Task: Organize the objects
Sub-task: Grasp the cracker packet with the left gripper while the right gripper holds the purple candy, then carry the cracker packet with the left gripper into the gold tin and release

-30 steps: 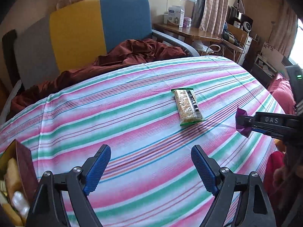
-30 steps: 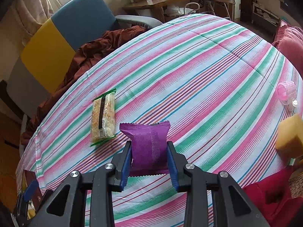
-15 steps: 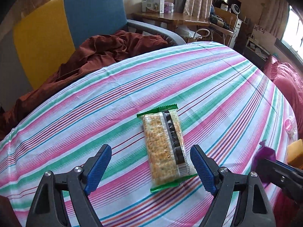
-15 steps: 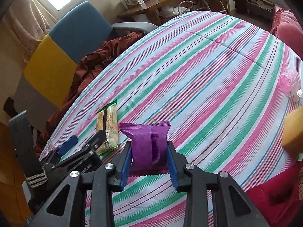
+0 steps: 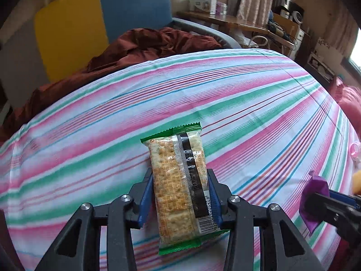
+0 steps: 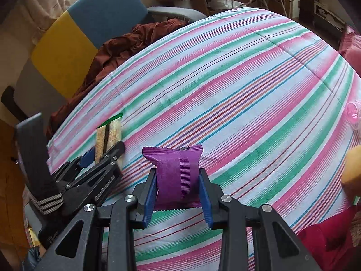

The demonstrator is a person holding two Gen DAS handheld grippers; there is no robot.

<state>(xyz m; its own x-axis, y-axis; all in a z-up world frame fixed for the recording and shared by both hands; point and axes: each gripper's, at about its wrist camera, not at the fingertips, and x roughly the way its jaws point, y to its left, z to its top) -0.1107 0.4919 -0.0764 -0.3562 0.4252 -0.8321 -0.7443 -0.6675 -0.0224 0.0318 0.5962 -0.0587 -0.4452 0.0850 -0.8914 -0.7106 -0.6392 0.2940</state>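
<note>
Since a second ago your left gripper has dropped down over the cracker packet, which lay well ahead of it then; wide jaws then, now closing, blue pads at both long edges of the packet.

Packet: long, flat, clear film with green crimped ends, black strip and barcode down one side, pale speckled crackers inside. It lies flat on the bed, far end poking out past the fingertips, near end back between the gripper's arms.

Your right gripper is clamped on a purple pouch: matte foil, ribbed centre seam, zigzag-cut ends, puffed and upright between the pads, clear of the sheet.

Bed cover: smooth cotton, pink, green, white and blue stripes.

Around: rust-brown blanket bunched at the far edge, yellow-and-blue padded chair behind it. Pink plastic roller near the right edge, yellow spongy block beside it. Nothing lies between the two grippers.
</note>
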